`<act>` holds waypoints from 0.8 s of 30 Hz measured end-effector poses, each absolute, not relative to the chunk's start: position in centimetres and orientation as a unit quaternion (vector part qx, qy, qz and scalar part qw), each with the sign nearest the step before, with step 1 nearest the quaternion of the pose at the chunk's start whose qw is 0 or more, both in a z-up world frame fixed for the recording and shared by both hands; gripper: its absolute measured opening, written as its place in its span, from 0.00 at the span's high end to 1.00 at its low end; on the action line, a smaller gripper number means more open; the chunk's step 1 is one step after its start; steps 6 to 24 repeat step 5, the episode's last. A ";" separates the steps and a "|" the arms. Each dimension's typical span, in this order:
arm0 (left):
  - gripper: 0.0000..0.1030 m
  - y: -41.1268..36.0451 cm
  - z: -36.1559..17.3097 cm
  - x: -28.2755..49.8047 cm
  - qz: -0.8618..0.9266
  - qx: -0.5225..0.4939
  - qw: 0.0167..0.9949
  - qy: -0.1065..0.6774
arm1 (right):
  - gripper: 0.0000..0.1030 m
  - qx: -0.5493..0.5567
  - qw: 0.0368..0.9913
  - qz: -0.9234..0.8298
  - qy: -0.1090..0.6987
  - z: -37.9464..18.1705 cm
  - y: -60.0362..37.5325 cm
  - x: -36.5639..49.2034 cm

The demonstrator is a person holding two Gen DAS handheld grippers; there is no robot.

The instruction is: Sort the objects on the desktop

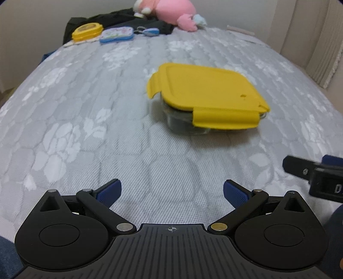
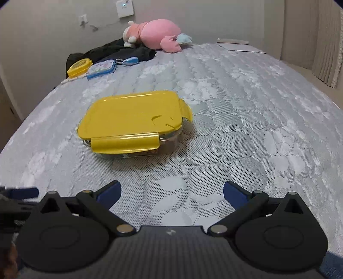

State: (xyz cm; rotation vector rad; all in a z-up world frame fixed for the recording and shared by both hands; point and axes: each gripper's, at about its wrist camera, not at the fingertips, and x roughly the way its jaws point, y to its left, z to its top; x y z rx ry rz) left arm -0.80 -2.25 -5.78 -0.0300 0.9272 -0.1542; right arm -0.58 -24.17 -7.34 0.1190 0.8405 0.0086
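A yellow-lidded glass container (image 1: 205, 98) lies flat on the grey bed (image 1: 85, 107), right of centre in the left wrist view and left of centre in the right one, its long axis roughly across the frame, one latch flap facing the cameras. Left gripper (image 1: 172, 190) and right gripper (image 2: 172, 190) hover near it, jaws spread wide, empty

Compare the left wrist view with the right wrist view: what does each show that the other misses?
Only the left wrist view shows the right gripper from outside, at the right edge. Only the right wrist view shows the white wall panel and wall socket, plus the left gripper at the left edge. Both share the yellow-lidded glass container, small yellow box, blue-rimmed case, pink plush toy and black cloth on the grey mattress.
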 end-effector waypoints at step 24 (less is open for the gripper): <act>0.00 -1.2 -5.9 0.3 -0.050 -0.038 0.886 0.459 | 0.01 0.071 0.907 0.013 0.416 -6.5 -25.5 -0.1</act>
